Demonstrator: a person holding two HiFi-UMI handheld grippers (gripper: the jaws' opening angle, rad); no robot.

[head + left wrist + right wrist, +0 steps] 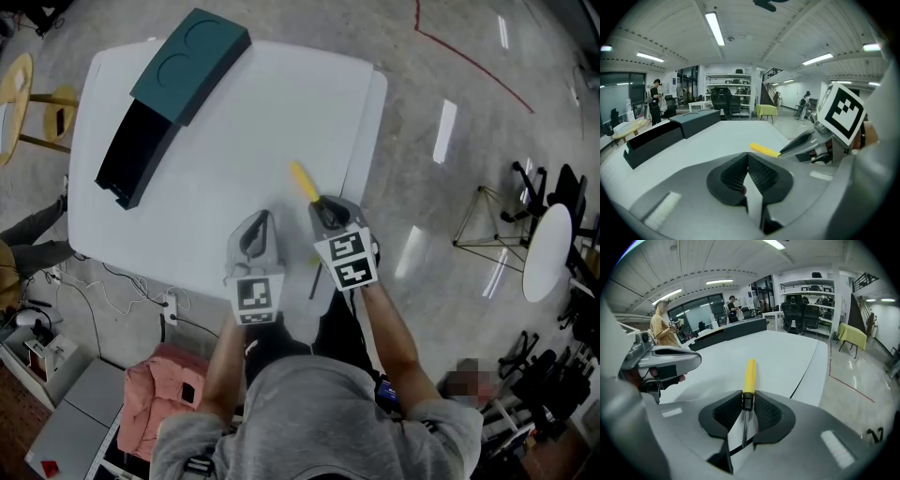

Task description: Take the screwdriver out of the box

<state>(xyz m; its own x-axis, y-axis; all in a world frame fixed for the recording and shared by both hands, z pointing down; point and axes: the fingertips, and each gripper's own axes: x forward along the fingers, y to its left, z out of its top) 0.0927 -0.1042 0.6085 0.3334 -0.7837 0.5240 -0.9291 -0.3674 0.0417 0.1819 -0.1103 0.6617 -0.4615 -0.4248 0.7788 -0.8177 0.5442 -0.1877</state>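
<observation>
The screwdriver (303, 180) has a yellow handle and a thin dark shaft. It is low over the white table (234, 131), near its front right part. My right gripper (328, 208) is shut on it at the black collar, and the handle (749, 373) sticks out forward past the jaws. Close on its left is my left gripper (255, 234), its jaws meeting with nothing between them (746, 157). The dark teal box (192, 61) lies at the table's far left corner, its black inner part (136, 155) slid out toward me. Neither gripper is near the box.
The table's right edge (361, 150) runs just beside the right gripper. A wooden stool (28, 94) stands off the left side. A pink cloth (173, 398) and cables lie on the floor by my legs. A round white table (548, 248) and black chairs stand far right.
</observation>
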